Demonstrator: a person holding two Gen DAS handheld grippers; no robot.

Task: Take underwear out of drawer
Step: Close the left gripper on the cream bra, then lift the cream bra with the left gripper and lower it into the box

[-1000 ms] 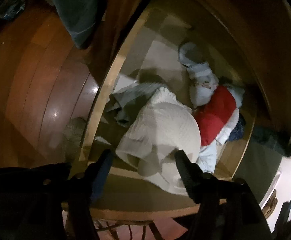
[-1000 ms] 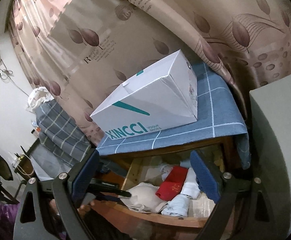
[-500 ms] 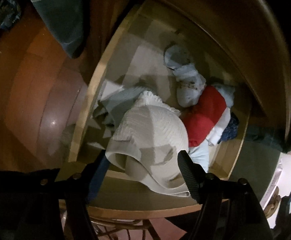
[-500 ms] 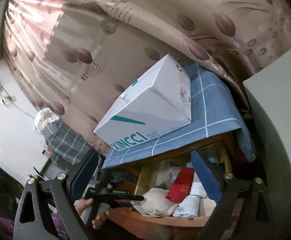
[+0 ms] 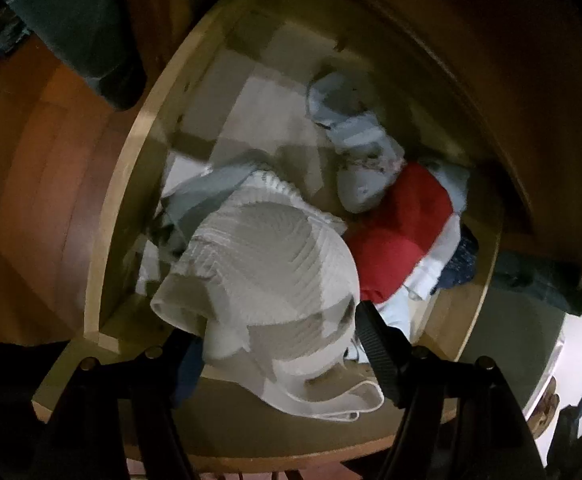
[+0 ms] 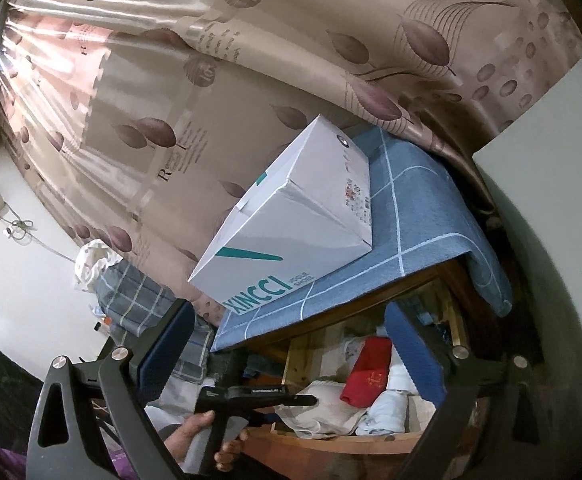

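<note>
- Left wrist view, looking down into an open wooden drawer [image 5: 115,216]: the left gripper [image 5: 279,344] has its two fingers spread wide on either side of a cream ribbed underwear [image 5: 267,276], w/ the garment bunched between them.
- Left finger sits under the fabric's edge and the right finger [image 5: 375,344] touches its right side; the jaws are apart, not pinched onto the cloth. Whether the cloth is lifted off the drawer floor is hard to judge from this angle.
- Cream underwear lies at the drawer's front, its hem draped over the front rail [image 5: 251,420].
- Just beside it on the right: a red folded garment [image 5: 403,236], touching. Behind that, a pale grey-white bundle [image 5: 359,152]; a grey cloth [image 5: 207,196] peeks out at the cream piece's left. A dark blue patterned item [image 5: 459,268] is wedged at the drawer's right side.
- Right wrist view: the right gripper [image 6: 291,356] is held up in front of the cabinet, fingers wide apart, nothing between them, well apart from the drawer contents.
- Same view shows the person's left hand [image 6: 199,436] on the other tool's grip, its tip at the cream garment [image 6: 323,404].
- Atop the cabinet: a blue checked cloth [image 6: 419,216] w/ a white "XINCCI" shoebox [image 6: 291,216] on it; leaf-print curtain [image 6: 251,60] behind.
</note>
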